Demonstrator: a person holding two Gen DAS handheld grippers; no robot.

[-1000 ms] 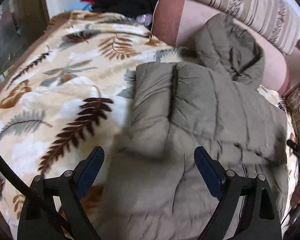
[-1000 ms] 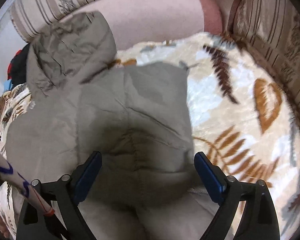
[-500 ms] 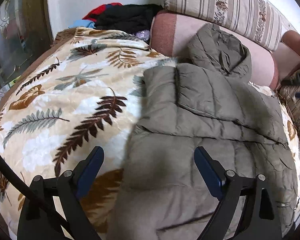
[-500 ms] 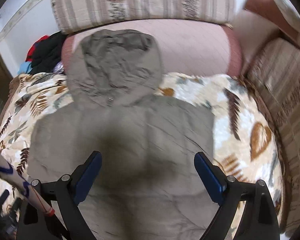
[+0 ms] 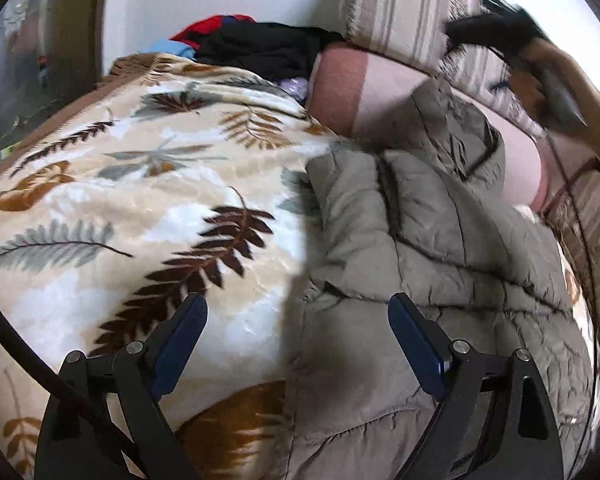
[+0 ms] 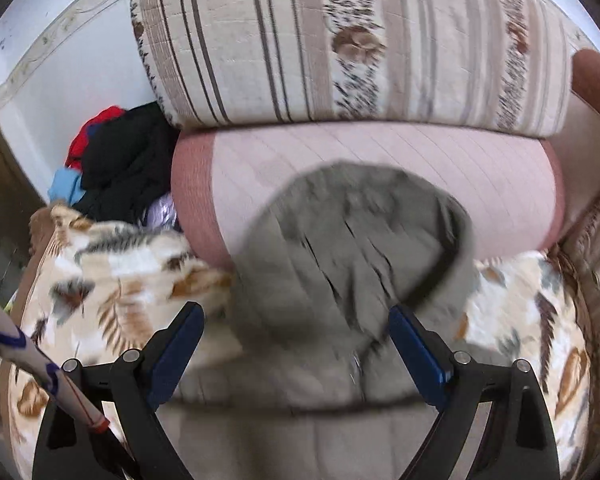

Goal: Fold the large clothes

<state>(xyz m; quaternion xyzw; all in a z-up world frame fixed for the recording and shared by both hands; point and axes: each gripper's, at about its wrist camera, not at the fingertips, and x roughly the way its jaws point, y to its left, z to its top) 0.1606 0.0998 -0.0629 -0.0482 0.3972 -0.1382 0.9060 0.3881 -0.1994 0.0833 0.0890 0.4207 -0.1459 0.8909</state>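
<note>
An olive-grey puffer jacket (image 5: 440,264) lies on a leaf-patterned blanket (image 5: 140,208), its sleeves folded in over the body and its hood (image 5: 456,128) resting against a pink bolster. My left gripper (image 5: 296,340) is open and empty, above the jacket's left edge. My right gripper (image 6: 296,344) is open and empty, hovering in front of the hood (image 6: 352,240), which looks blurred in the right wrist view. The right gripper (image 5: 540,64) and the hand that holds it also show blurred at the upper right of the left wrist view.
A pink bolster (image 6: 380,168) and a striped cushion (image 6: 360,40) stand behind the jacket. A heap of black, red and blue clothes (image 5: 252,44) lies at the back left. A striped armrest (image 5: 596,240) bounds the right side.
My right gripper has moved forward and up from over the jacket's body to the hood. My left gripper has shifted slightly left and lower. Both stayed open.
</note>
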